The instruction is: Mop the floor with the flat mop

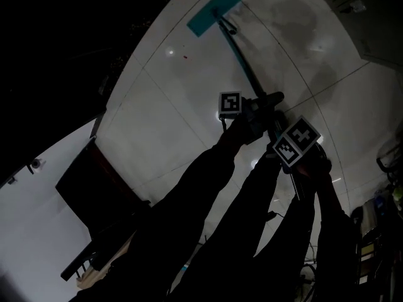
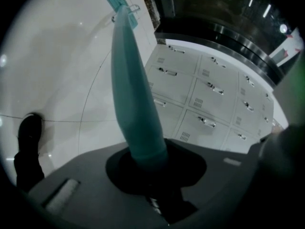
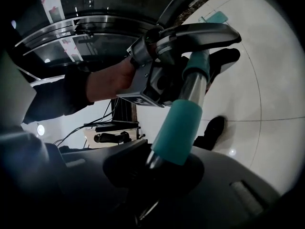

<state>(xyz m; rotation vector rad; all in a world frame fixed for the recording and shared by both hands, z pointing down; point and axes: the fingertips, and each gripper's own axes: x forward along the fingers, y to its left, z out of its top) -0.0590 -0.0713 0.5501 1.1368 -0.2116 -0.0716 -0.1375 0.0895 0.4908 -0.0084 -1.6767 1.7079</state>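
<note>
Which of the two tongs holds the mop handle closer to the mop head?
The left tongs: they are shut on the teal handle further down, nearer the mop head. The right tongs grip it higher up, behind them.

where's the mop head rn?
Head view, top centre: the mop head lies flat on the white floor at the far end of the handle, just left of a darker patch.

**Open floor ahead, hemmed in at the sides**
Bare white floor [image 1: 164,106] is left open around the mop [image 1: 215,9]. Passage is blocked at the left by dark furniture [image 1: 94,190], at the right by cables and gear [image 1: 378,225], and beside the mop by a wall of lockers [image 2: 209,89].
</note>
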